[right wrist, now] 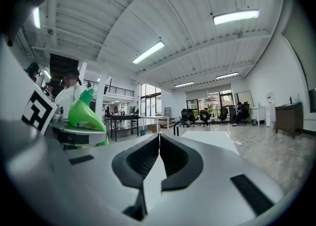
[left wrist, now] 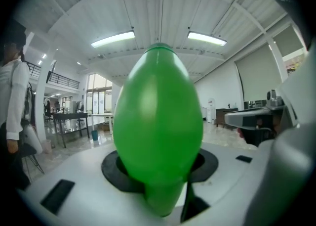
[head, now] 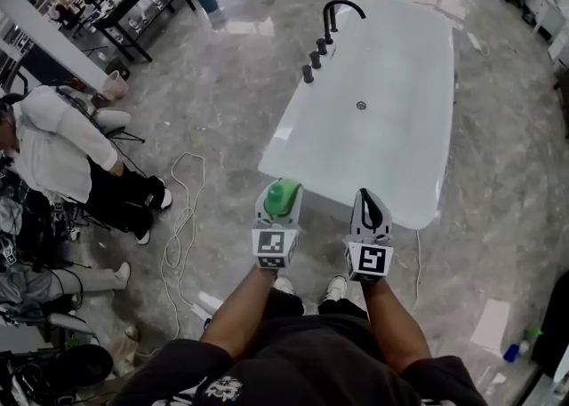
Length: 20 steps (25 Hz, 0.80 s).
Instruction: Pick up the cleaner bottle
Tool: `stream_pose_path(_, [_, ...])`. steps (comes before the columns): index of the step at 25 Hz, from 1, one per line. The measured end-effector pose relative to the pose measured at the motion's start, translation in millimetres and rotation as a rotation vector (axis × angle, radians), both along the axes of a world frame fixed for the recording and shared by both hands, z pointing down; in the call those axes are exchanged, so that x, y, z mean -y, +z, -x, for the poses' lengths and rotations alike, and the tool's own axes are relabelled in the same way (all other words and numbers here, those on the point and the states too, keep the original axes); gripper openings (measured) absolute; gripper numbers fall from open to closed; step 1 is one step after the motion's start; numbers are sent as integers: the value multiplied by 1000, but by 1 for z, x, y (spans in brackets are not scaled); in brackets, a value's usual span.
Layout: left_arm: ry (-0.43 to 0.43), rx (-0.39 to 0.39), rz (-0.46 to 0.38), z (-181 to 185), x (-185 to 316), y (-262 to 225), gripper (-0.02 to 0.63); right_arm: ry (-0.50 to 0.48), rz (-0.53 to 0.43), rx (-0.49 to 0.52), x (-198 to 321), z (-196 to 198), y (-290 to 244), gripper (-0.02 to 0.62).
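The green cleaner bottle is clamped in my left gripper, held up in front of the person's chest. It fills the left gripper view, seated between the dark pads. From the right gripper view the bottle appears at the left, spout up, held by the other tool. My right gripper is raised beside it, shut with its pads touching and nothing between them.
A white bathtub with a black tap stands ahead on the marble floor. A seated person in white is at the left, with a cable looped on the floor. Desks stand far left.
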<state>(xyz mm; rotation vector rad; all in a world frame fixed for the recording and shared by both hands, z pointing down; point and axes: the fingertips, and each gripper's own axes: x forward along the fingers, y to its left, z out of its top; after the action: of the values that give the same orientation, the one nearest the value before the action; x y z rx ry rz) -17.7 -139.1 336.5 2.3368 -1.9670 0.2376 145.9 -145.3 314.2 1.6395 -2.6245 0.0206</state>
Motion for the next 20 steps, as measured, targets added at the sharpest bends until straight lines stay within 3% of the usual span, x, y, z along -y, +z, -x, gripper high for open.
stream_pose_path(9, [166, -34, -5, -28, 29, -28, 183, 174, -23, -20, 10, -35, -27, 18])
stream_pose_path(20, [279, -16, -29, 36, 53, -59, 183, 330, -77, -83, 0, 2, -63, 17])
